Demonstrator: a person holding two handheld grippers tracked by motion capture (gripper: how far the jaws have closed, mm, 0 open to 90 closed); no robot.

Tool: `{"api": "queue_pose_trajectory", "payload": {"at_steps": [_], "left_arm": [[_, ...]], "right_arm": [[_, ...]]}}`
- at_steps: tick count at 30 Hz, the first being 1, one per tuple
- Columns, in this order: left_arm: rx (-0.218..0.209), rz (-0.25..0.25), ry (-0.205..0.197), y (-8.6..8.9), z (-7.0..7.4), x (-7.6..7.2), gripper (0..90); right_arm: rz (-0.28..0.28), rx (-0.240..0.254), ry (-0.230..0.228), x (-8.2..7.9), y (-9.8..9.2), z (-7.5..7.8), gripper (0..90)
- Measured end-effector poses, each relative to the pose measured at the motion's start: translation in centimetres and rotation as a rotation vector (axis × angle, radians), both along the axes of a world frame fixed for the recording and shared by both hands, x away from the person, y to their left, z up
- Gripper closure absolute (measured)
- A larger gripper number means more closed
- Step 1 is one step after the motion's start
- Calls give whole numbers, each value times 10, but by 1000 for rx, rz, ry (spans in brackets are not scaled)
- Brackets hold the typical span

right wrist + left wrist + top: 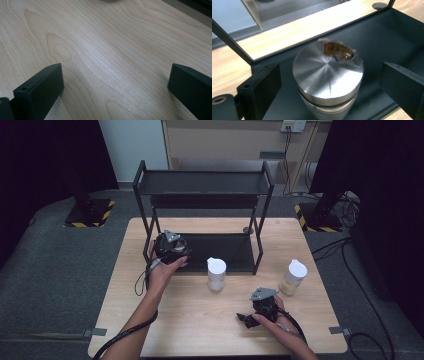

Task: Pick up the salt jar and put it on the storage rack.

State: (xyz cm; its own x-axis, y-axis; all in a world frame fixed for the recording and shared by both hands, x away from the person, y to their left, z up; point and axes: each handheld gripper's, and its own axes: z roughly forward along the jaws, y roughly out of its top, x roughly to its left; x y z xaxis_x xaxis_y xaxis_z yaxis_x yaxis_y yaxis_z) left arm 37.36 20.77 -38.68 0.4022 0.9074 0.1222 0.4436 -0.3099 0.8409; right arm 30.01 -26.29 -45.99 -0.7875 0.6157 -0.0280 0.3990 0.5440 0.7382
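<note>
Left gripper [172,251] sits over the near-left part of the black metal two-tier rack's [202,180] lower shelf. In the left gripper view its jaws stand wide on either side of a brushed-steel jar with a round silver lid [327,75], with clear gaps between each pad and the jar wall: not gripping. The jar stands upright on the dark shelf, so I judge it set down there and let go, jaws spread to clear the lid.

Jar contents: a flap at the lid's far edge shows something amber-brown inside [338,50]. That patch is blurred, so whether it is spice, liquid or a reflection cannot be told.

Right gripper [256,314] is near the person, low over the near-right part of the pale wooden desk [200,330]. In the right gripper view its jaws are spread apart over bare wood grain, nothing between them. Probably parked while the left hand works.

Two more containers on the desk, both upright:
- white-capped clear shaker [216,274], just near of the rack's front edge, centre; contents look whitish.
- white-capped shaker with pale yellowish fill [293,277], to the right, well apart from the rack and just far of the right gripper.

Judgement: these stand within easy reach, likely awaiting shelving. Upper shelf carries nothing visible.
</note>
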Motion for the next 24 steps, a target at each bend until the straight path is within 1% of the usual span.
{"api": "queue_pose_trajectory", "payload": {"at_steps": [2,4,5,10,12,13,17,19,24], "left_arm": [[11,2,-23,-1,3,-4,32],[8,8,-40,-1,6,-8,32],[15,7,-48,-1,8,-10,32],[4,-6,-83,2,20,-20,32],[6,-17,-90,3,25,-24,32],[-1,-24,-95,3,28,-27,33],[-3,-61,-110,8,41,-41,37],[-10,-79,-108,12,46,-46,35],[0,-126,-104,21,57,-66,33]], "right_arm": [[0,0,0,0,0,0,10],[0,0,0,0,0,0,11],[0,0,0,0,0,0,10],[0,0,0,0,0,0,10],[0,0,0,0,0,0,10],[0,0,0,0,0,0,10],[0,0,0,0,0,0,10],[0,0,0,0,0,0,10],[0,0,0,0,0,0,10]]}}
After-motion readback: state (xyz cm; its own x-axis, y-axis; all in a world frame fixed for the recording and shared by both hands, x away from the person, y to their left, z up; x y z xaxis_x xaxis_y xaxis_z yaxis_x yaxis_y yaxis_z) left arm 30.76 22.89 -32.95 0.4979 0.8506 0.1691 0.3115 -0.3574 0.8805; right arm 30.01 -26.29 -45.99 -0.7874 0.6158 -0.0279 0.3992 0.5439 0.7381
